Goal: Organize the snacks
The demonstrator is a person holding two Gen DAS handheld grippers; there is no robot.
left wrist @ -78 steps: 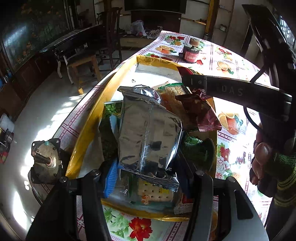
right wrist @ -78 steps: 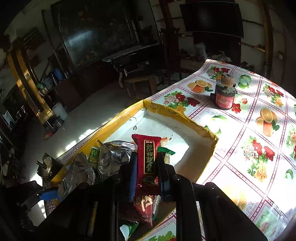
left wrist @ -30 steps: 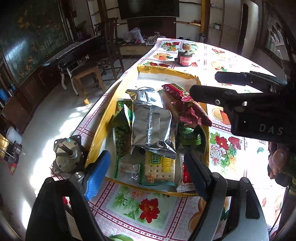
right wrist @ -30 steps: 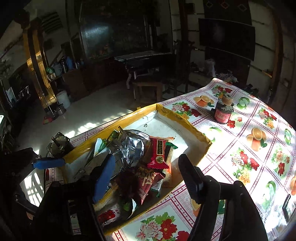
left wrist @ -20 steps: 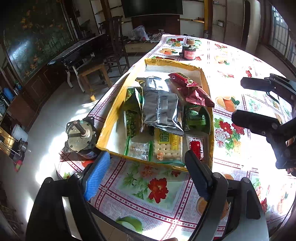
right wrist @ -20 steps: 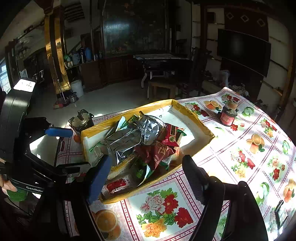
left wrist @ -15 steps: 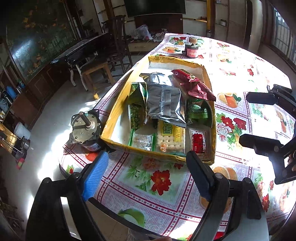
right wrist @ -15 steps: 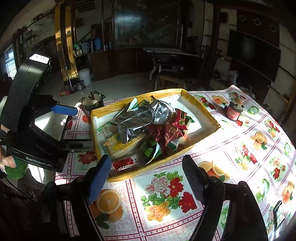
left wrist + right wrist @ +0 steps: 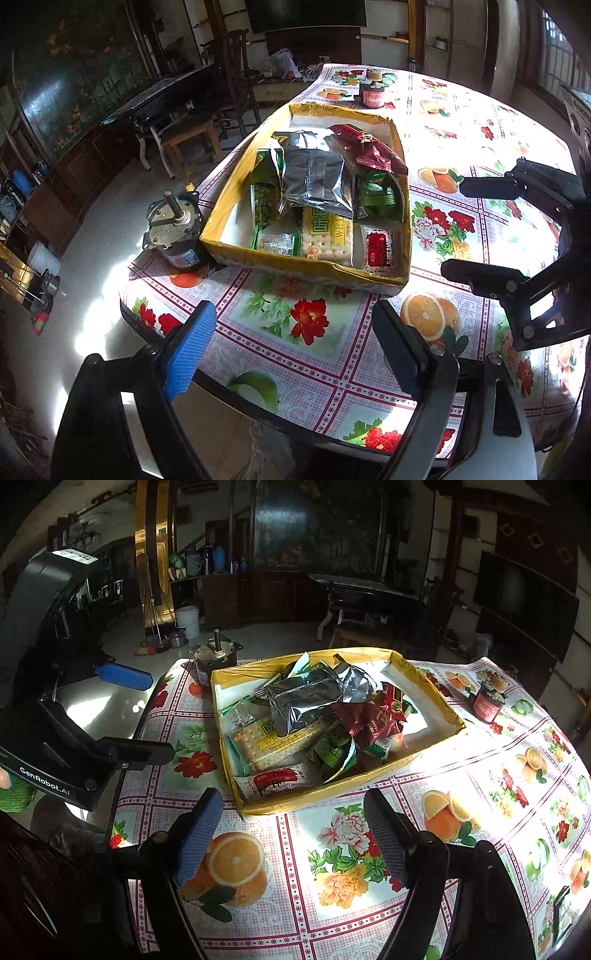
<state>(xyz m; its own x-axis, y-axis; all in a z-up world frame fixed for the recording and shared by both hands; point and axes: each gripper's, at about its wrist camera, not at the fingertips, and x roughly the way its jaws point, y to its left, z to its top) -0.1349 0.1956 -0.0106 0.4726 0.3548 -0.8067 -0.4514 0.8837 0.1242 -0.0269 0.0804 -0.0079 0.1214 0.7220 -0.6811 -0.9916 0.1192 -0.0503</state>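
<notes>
Right now your left gripper [image 9: 291,350] and right gripper [image 9: 291,834] both hang over the flowered tablecloth [image 9: 303,354] just short of the yellow box [image 9: 306,264], each with its jaws spread wide and nothing between them. All the snacks sit inside that box, heaped loosely toward its middle. The silver foil bag [image 9: 314,177] lies on top, with the dark red packet [image 9: 365,720] leaning beside it; below are the cracker pack [image 9: 273,738], green wrappers [image 9: 380,192] and a small red-and-white sachet [image 9: 378,249] against the near wall. Expect all of these to be light and soft-sided. The foil looks slick and puffy, so I'd judge a pinch on its crimped end seam safer than squeezing the belly, which may skid or pop. The crackers are stiffer but probably brittle; take them across the short width, gently. The red packet's sealed edge offers a flat tab. Lifting a lower item first would likely drag the pile with it.
</notes>
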